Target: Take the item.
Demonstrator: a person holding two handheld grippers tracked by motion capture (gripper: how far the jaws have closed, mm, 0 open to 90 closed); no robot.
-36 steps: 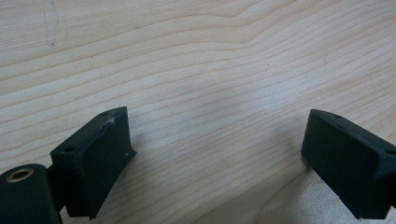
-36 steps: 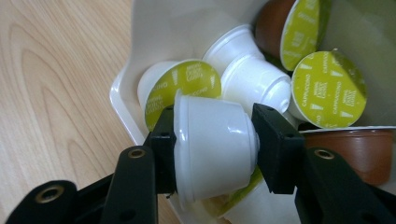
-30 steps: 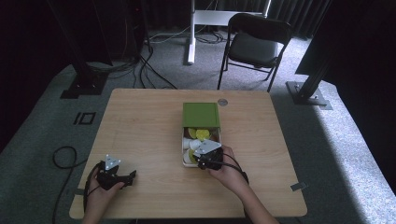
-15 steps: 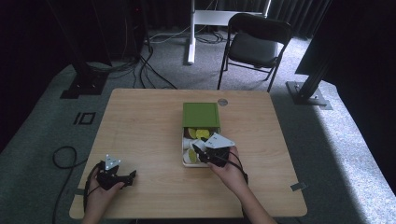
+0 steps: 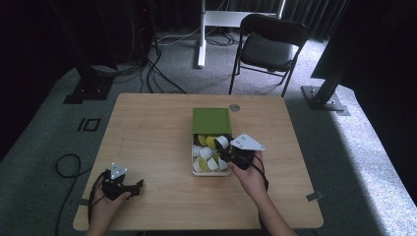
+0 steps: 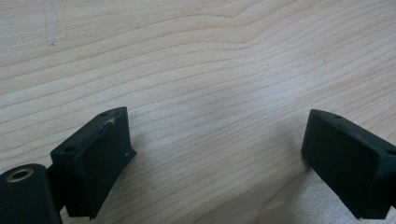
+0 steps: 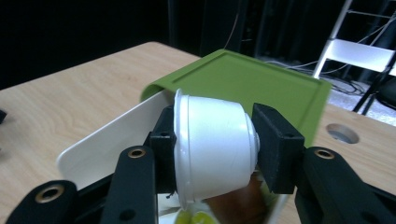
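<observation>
A white box [image 5: 193,156] with a green lid [image 5: 211,120] slid back over its far half sits mid-table, holding several white and yellow-green capsules [image 5: 206,153]. My right gripper [image 5: 224,146] hovers over the box's right side, shut on one white capsule [image 7: 212,142] [image 5: 222,142] held on its side between the jaws, above the box. The lid [image 7: 252,84] and the box wall [image 7: 116,135] lie just beyond it. My left gripper [image 5: 135,186] rests open near the table's front left; its jaws stand wide apart over bare wood, left fingertip [image 6: 100,154].
A round hole [image 5: 234,107] pierces the tabletop behind the lid. A folding chair [image 5: 268,46] and a white stand [image 5: 201,34] are beyond the table's far edge. Cables [image 5: 66,164] lie on the floor at the left.
My right gripper has lifted the white capsule out of the box and moved slightly right and up. The left gripper has stayed put.
</observation>
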